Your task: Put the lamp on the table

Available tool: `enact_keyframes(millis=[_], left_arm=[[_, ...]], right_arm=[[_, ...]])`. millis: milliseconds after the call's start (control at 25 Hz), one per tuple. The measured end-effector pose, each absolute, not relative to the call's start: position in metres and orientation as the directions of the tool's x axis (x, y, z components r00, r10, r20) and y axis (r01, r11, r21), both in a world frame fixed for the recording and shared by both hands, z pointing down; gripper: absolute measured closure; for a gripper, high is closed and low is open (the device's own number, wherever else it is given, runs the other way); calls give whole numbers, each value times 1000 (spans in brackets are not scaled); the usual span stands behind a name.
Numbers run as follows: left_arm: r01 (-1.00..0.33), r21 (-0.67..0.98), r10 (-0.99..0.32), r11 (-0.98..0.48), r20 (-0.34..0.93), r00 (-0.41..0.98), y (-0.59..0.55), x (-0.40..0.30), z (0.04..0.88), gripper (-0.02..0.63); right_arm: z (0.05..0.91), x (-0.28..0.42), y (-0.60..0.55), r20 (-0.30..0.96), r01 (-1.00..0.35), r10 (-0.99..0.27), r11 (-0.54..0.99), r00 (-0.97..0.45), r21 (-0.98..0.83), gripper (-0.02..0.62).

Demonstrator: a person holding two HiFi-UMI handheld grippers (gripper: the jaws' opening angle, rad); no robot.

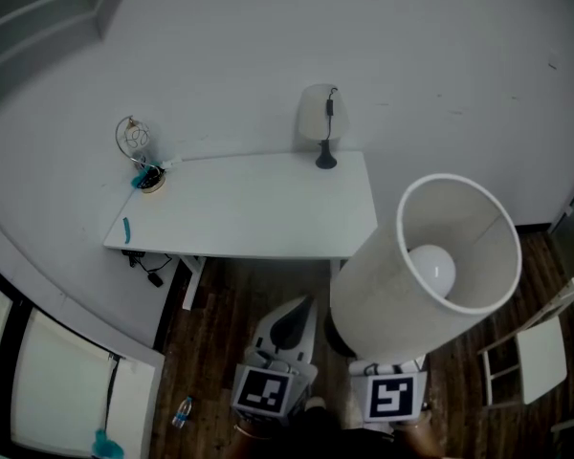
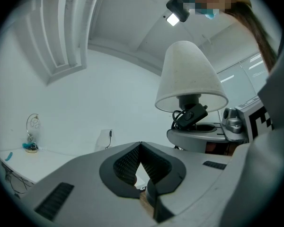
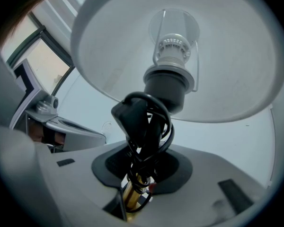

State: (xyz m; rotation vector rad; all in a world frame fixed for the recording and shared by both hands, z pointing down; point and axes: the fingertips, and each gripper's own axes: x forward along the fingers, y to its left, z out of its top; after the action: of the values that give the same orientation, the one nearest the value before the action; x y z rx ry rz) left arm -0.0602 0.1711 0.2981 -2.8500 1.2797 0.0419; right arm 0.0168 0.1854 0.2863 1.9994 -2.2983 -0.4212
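one tapered white lamp (image 1: 387, 290), brass stem (image 3: 130, 195)

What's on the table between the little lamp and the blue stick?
Nothing. In the head view the white table is bare between the little lamp at the back and the blue stick near its left edge.

Left gripper (image 2: 140, 148) and right gripper (image 3: 141, 161) have smooth grey shells; black ribbed pads (image 2: 125, 167); each one carries a cube (image 1: 265, 391) with black-and-white square markers.
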Motion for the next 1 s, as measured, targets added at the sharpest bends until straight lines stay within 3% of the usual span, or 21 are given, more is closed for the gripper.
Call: enact_keyframes(millis=[1000], left_arm=[[-728, 16, -728, -685, -46, 684, 114, -108, 303, 603]], right_arm=[[285, -24, 128, -125, -968, -986, 76, -108, 240, 485]])
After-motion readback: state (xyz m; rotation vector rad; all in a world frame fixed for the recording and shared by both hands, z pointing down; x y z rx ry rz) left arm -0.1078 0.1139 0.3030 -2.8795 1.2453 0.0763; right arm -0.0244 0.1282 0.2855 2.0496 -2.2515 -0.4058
